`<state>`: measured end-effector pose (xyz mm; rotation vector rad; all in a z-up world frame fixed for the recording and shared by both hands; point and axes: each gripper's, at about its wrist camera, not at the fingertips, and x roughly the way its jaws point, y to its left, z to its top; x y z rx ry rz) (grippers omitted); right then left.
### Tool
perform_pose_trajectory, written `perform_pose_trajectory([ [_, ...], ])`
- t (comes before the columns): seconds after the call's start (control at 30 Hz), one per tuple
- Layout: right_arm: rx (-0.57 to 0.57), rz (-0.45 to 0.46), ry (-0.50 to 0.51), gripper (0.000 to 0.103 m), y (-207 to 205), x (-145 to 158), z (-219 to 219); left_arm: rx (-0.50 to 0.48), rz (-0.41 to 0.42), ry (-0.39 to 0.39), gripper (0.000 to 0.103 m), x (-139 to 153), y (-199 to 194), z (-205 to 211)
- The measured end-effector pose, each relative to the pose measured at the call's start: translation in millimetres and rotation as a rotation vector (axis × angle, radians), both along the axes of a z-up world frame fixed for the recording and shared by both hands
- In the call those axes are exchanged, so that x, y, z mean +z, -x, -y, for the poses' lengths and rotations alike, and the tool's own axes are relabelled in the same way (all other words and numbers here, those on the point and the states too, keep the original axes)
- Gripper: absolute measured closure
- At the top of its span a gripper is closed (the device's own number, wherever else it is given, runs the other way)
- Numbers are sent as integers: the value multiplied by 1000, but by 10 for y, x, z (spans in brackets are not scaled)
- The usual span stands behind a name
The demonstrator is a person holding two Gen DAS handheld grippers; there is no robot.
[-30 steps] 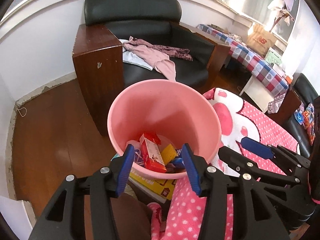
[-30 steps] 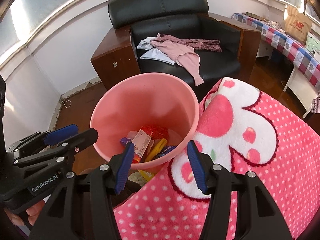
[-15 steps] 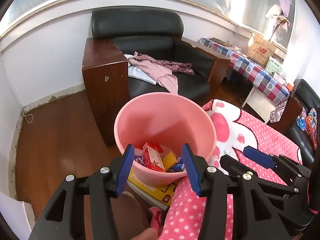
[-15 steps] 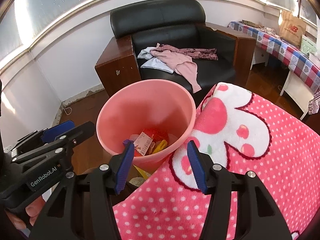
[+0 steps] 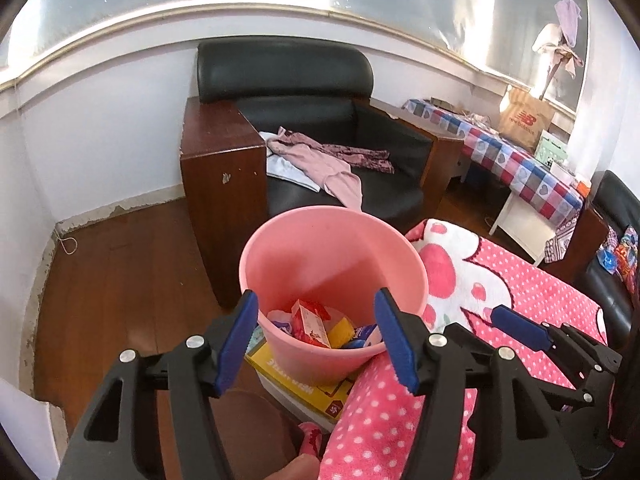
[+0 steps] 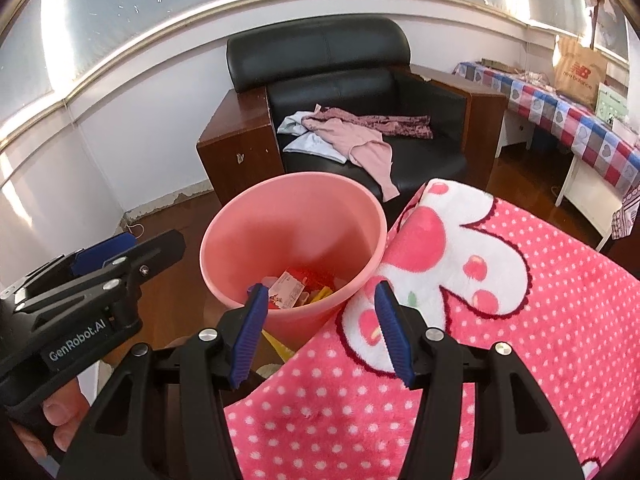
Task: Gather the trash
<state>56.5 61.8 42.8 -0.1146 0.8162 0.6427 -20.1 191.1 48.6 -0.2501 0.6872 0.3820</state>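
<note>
Both grippers above pink bin (image 5: 332,256) of trash: left gripper (image 5: 316,336) opening, empty; right gripper (image 6: 320,328) parted (nothing held)

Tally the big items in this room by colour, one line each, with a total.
Pink: 2, bucket and dotted blanket
Black: 1, armchair
Brown: 1, paper bag
Checked blue, red and grey: 1, tablecloth
Total: 5

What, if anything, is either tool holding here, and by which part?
Nothing. The left tool, its jaws opening, and the right tool are both empty, above the pink bin.
</note>
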Motion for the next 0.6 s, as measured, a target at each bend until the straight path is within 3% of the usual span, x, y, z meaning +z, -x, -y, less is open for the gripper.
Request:
perform_pose_trajectory([
  [0.2, 6, 17, -8, 46, 65, 5, 6, 4, -1, -7, 43, -3, 33, 34],
  [0.3, 3, 25, -15, 38, 86, 18, 23, 7, 4, -9, 43, -7, 37, 37],
  [0.6, 1, 67, -16, 37, 173, 53, 76, 15, 26, -30, 43, 12, 110, 96],
])
